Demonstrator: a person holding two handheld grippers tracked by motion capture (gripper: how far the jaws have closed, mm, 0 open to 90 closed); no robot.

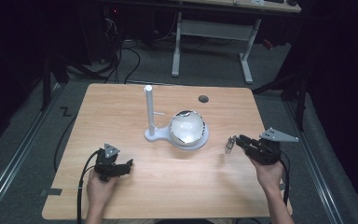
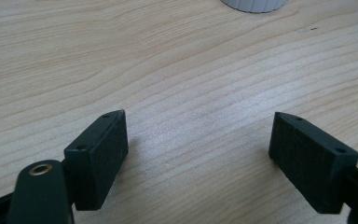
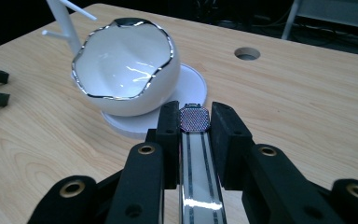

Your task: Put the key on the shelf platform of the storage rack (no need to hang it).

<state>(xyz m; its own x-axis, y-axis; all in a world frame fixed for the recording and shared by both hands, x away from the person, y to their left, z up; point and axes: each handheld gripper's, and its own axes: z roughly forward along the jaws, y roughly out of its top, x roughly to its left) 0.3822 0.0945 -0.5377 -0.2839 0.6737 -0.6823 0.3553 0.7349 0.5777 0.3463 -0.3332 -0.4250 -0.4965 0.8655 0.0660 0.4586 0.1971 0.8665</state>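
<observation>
Right gripper (image 3: 194,122) clamped on watch (image 3: 195,119), strap axis along jaws; egg-shaped bowl (image 3: 123,70) upper left of frame. Left gripper (image 2: 198,140) jaws apart, empty.

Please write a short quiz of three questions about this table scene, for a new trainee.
1. True or false: the left gripper is open and holds nothing.
2. What is clamped in the right gripper?
A) a spoon
B) a watch
C) a pen
3. Fill in: the egg-shaped bowl sits on a white ____ with an upright post.

Key: 1 true; 2 B; 3 stand.
</observation>
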